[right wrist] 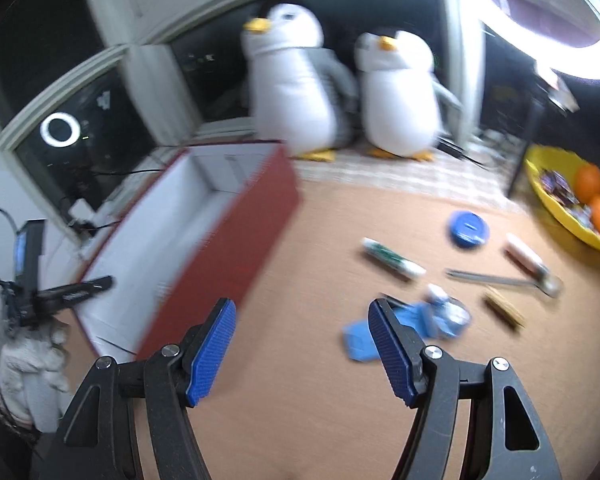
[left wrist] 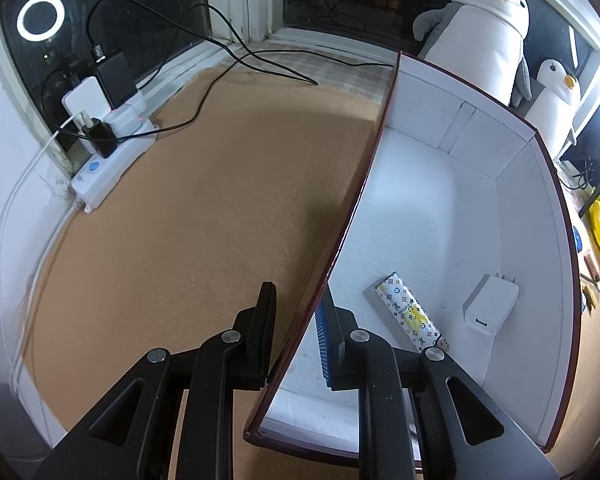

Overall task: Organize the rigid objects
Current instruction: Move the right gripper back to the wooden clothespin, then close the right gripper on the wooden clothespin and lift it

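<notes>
I am holding the left gripper [left wrist: 296, 332] clamped on the near left wall of the box [left wrist: 364, 184], one finger outside on the cork table [left wrist: 188, 208] and the other inside against the white lining. The jaws are nearly closed, pinching only the thin wall. Inside the box, near my gripper, a patterned rectangular case [left wrist: 410, 312] is lying flat on the floor, and just right of it a white charger [left wrist: 490, 304] is resting with its prongs pointing toward the far wall. They are near each other but apart.

I am keeping the right gripper [right wrist: 304, 344] above the table with its jaws standing about halfway open and nothing between the blue pads. This view is blurred. The red box [right wrist: 228, 248] is sitting to the left of it, and in this view I can see the left gripper [right wrist: 66, 290] on its left wall, held by a gloved hand [right wrist: 32, 364].

To the right, loose items are scattered on the table: a blue object [right wrist: 404, 326] just beyond the right finger, a white and green tube [right wrist: 392, 258], a blue round tin [right wrist: 468, 229], a metal tool [right wrist: 500, 279] and a small brush-like piece [right wrist: 504, 308]. Two plush penguins [right wrist: 296, 92] are standing at the far edge, and a yellow bowl [right wrist: 556, 208] of oranges is sitting far right.
</notes>
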`<state>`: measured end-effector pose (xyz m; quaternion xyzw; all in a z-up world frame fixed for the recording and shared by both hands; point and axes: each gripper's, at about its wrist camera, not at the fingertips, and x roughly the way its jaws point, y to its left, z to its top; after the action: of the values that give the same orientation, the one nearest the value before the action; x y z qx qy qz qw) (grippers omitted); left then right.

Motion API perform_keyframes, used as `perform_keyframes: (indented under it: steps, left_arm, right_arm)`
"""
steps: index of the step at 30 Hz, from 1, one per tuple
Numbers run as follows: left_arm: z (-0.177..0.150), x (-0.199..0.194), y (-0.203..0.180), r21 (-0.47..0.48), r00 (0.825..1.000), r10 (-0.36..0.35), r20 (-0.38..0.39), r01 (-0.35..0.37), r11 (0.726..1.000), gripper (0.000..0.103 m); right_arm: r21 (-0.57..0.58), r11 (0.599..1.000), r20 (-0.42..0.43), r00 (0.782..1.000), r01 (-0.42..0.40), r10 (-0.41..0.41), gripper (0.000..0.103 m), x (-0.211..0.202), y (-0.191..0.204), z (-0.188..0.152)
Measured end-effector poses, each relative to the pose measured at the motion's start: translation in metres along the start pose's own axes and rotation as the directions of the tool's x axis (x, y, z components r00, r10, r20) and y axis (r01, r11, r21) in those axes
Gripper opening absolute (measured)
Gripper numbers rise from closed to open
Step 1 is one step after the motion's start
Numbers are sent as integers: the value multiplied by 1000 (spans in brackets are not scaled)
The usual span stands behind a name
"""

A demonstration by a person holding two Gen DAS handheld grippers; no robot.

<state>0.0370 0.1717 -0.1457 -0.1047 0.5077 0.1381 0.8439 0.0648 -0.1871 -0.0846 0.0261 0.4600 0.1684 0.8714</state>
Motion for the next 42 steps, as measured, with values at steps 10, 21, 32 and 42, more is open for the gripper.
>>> perform_keyframes:
  steps: [10, 21, 32, 42]
  left_arm:
    - [3, -2, -7, 20, 999, 51, -7, -51, 998, 18]
    - [6, -3, -16, 35, 993, 113, -16, -113, 993, 18]
    - [6, -2, -19, 34, 990, 138, -24, -137, 990, 19]
    - [7, -1, -19, 31, 990, 138, -27, -137, 990, 19]
  right_arm:
    - [62, 990, -48, 992, 123, -120, 65, 5, -95, -13]
    - [-14, 986, -125, 978, 166, -167, 52, 39, -136, -7]
    - [-80, 984, -183, 968, 158, -171, 38, 71, -146, 7]
    - [-106, 982, -229, 957, 155, -176, 22, 86, -147, 8]
